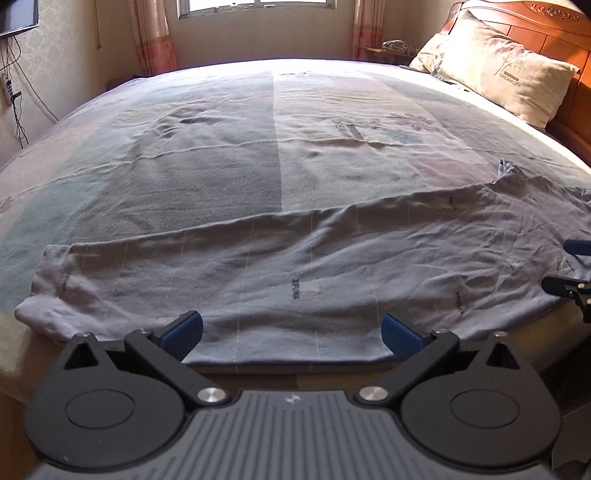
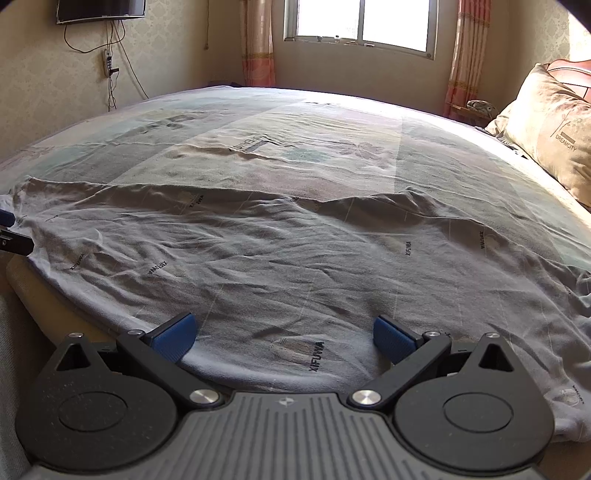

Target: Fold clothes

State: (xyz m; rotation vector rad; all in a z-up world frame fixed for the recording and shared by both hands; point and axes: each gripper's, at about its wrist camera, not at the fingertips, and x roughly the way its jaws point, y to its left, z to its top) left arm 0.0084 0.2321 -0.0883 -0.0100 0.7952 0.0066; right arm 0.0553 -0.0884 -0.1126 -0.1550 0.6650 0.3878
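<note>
Wrinkled grey garment (image 1: pixel 295 266), printed lettering, spread flat along bed's near edge

1. The left wrist view sits low at the near edge of the bed (image 1: pixel 221 155), looking forward between its own tongs (image 1: pixel 291 334) across the garment (image 1: pixel 295 258) toward the window (image 1: pixel 255 5). The cloth's hem lies just beside the lens.
2. The right wrist view looks the same way from the same bed edge, further toward the pillow (image 2: pixel 554 129) side, equally close to the cloth, between its own tongs (image 2: pixel 284 336).
3. Both views share the garment, bed, window, curtains, pillow and wall TV (image 2: pixel 99 9).
4. Each view catches the other tongs at its frame edge: right edge in the left view (image 1: pixel 572 266), left edge in the right view (image 2: pixel 9 232).
</note>
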